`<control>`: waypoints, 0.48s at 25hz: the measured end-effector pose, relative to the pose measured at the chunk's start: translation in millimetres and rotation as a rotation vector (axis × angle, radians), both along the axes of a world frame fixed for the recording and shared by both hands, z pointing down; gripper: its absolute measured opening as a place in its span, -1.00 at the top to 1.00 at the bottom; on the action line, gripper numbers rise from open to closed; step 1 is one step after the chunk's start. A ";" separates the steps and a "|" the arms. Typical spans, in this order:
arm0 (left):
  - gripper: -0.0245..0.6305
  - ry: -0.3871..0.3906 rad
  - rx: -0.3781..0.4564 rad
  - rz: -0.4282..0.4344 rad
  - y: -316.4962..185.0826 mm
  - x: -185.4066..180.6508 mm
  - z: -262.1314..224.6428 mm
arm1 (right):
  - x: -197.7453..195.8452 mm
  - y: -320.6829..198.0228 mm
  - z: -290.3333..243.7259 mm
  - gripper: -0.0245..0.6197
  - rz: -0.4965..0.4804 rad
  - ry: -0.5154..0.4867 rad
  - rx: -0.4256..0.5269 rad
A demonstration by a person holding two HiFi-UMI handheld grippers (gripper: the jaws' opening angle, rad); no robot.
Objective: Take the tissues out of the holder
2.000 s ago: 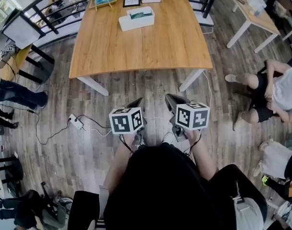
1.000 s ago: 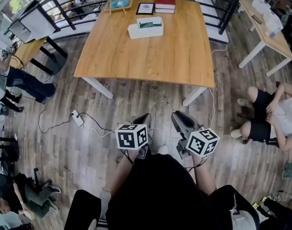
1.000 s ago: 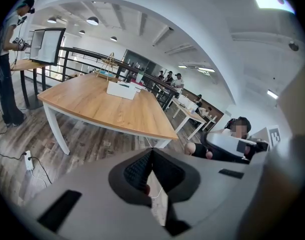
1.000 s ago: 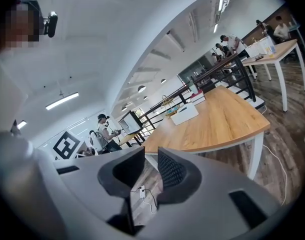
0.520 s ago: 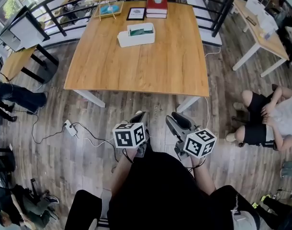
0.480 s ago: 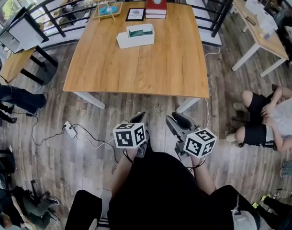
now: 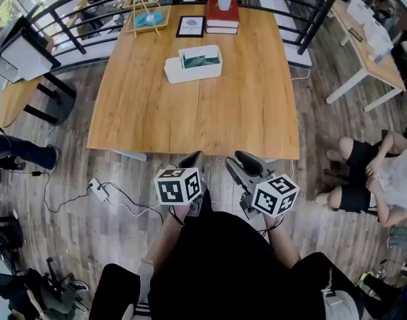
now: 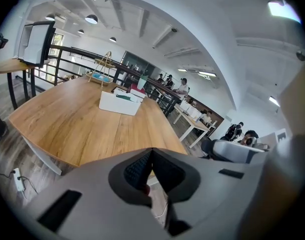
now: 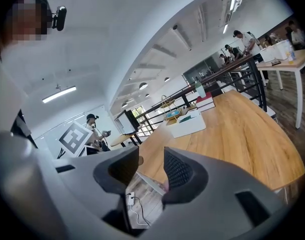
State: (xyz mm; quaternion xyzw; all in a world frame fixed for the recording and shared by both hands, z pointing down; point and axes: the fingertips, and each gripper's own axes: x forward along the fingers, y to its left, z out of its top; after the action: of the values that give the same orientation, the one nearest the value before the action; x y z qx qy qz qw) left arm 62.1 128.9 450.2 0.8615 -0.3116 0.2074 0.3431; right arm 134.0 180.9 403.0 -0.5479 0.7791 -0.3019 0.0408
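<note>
1. Since the frame half a second ago, the head view has closed in on the tabletop [image 7: 203, 119]. Its near edge now lies just ahead of both grippers, where a strip of floor separated them before. That reads as the person stepping up to the table.
2. The right hand-held gripper [image 7: 237, 160] has its jaws opening. They stand at a narrow gap, and its own view shows only floor and table leg between them, so it holds nothing.
3. The left hand-held gripper [image 7: 192, 159] has its jaws drawn together at the tips, also with nothing in them.
4. The white holder [image 7: 183, 75] sits on the far half of the tabletop, with green tissues [image 7: 201, 61] showing in its open top. It is well apart from both grippers, and a stack of books [image 7: 223, 20] and a framed picture [image 7: 191, 26] stand behind it.
5. For the task, this looks like the approach only, with the tissues not yet touched. The opening right jaws suggest that hand is being readied for the pick. It would need to reach across most of the tabletop first.
</note>
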 end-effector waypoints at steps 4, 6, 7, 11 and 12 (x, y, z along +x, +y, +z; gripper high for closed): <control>0.89 -0.008 0.002 -0.002 -31.9 0.8 -4.5 | -0.9 -34.7 -0.5 0.41 -0.010 -0.012 -0.019; 0.89 -0.009 -0.005 -0.001 -45.9 0.3 -4.6 | -1.3 -51.5 -0.8 0.40 -0.012 -0.013 -0.024; 0.89 -0.010 -0.008 -0.003 -53.7 -0.7 -4.7 | -1.8 -60.9 -0.9 0.40 -0.012 -0.013 -0.026; 0.89 -0.006 -0.018 -0.012 -87.4 -4.4 -6.2 | -4.4 -100.3 -3.3 0.39 -0.021 -0.002 -0.032; 0.89 -0.005 -0.021 -0.012 -96.2 -4.2 -6.5 | -4.3 -110.6 -4.1 0.38 -0.023 0.005 -0.033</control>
State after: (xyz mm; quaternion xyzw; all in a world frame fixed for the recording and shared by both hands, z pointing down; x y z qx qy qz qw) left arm 57.9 32.7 443.7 0.8554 -0.3153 0.2108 0.3527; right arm 129.7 70.3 398.9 -0.5403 0.7803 -0.3138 0.0261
